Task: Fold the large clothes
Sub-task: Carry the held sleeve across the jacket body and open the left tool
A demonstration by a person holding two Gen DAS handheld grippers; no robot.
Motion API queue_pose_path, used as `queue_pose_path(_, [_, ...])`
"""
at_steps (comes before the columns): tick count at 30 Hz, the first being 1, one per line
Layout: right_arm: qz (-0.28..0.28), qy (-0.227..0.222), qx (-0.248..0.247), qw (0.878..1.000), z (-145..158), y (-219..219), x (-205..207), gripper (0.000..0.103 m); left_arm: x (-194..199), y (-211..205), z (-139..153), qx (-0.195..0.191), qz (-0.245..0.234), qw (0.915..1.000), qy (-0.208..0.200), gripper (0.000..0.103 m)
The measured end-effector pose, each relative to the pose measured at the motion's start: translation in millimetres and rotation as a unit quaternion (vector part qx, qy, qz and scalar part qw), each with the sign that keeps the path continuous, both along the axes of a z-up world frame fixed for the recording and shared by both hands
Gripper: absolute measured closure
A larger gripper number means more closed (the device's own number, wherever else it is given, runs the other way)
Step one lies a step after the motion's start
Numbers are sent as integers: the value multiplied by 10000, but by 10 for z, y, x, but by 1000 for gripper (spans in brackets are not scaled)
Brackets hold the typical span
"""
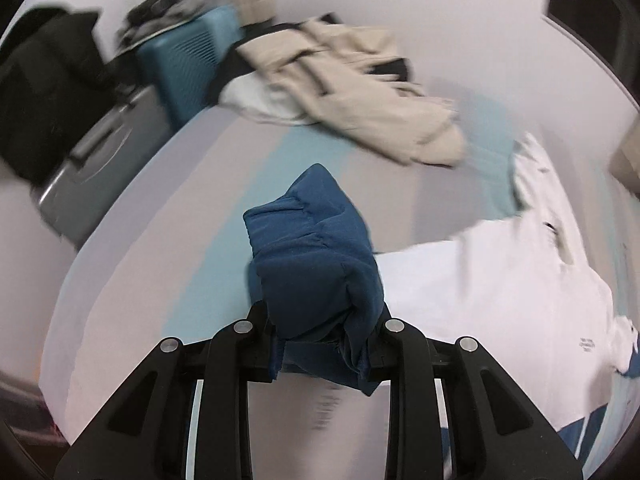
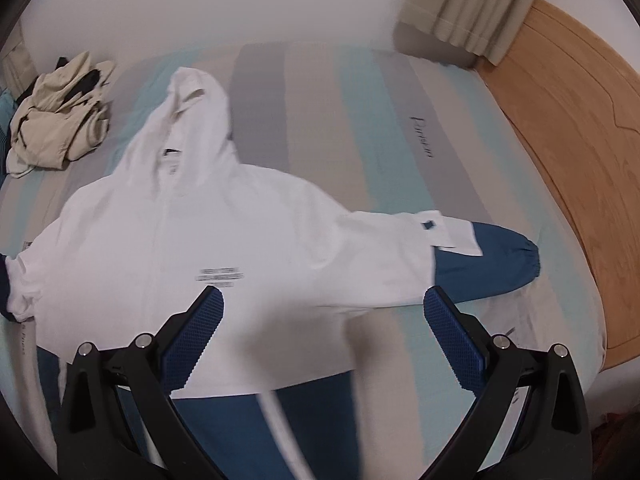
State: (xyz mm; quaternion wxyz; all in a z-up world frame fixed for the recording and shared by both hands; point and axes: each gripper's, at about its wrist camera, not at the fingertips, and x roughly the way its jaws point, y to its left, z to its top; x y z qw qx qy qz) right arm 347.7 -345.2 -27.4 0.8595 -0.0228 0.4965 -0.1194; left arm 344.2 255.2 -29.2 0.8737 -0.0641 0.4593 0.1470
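On the striped bed (image 2: pixel 360 92) lies our white hooded jacket (image 2: pixel 192 232), spread flat. Left tongs (image 1: pixel 320 340) clamp its blue cuff (image 1: pixel 312 248); right tongs (image 2: pixel 324 308) stand apart, empty. Fabric looks light, limp, slippery; we judge cuffs and hem best holds.

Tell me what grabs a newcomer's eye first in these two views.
The white hooded jacket lies spread across the striped bed, its blue cuff reaching toward the wooden headboard. The left tongs clamp the other blue cuff; the right tongs hang open above the jacket.
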Motion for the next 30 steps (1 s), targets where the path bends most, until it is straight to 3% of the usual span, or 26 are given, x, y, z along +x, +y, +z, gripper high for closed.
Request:
queue_pose_path(8, [-124,56,-127,9998,-137,-943,45,7,300,-1497,-32,15,-628,9980,-76,77])
queue_pose_path(20, [-379,128,-58,9992,-293,-2138,155,7,758,-3775,-337,-126,-1482,9889,-37,77])
queue_pose_path(25, [-497,145,-79,9986,-429,-2585,193,7,962,-4668,-581,-253,-1706,9849,134,77])
queue_pose_path(30, [-634,220,-65,9977,-612,-3004,193,7,1038,-5381,-892,-58,-2057,9781,312,77])
